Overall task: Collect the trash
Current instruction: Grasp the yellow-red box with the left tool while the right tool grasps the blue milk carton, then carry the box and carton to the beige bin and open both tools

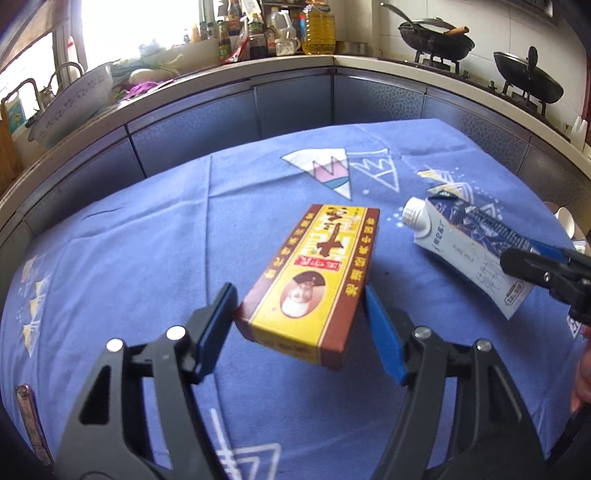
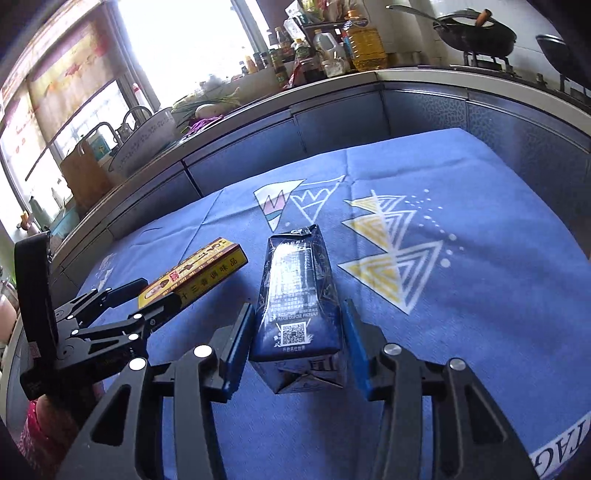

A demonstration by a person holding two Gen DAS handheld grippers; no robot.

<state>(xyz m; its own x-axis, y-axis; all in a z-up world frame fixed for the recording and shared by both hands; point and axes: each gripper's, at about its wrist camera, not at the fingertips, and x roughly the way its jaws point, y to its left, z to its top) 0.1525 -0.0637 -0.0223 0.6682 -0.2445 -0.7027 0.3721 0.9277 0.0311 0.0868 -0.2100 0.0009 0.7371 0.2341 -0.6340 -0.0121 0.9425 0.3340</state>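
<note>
A yellow and brown seasoning box (image 1: 314, 280) sits between the blue pads of my left gripper (image 1: 299, 295), which is shut on its near end; the box tilts up off the blue tablecloth (image 1: 147, 240). In the right wrist view the same box (image 2: 199, 269) shows at the left in the left gripper (image 2: 151, 295). A dark blue and white milk carton (image 2: 299, 295) lies lengthwise between the pads of my right gripper (image 2: 298, 310), shut on its sides. From the left wrist the carton (image 1: 461, 243) points its white cap up-left, with the right gripper (image 1: 524, 262) clamped on it.
The tablecloth (image 2: 461, 221) carries white and yellow triangle prints. Behind the table runs a kitchen counter (image 1: 332, 61) with oil bottles (image 1: 317, 29), a basin (image 1: 74, 103) by the sink and two woks (image 1: 436, 40) on the stove. A pinkish flat object (image 1: 26, 417) lies at the table's left edge.
</note>
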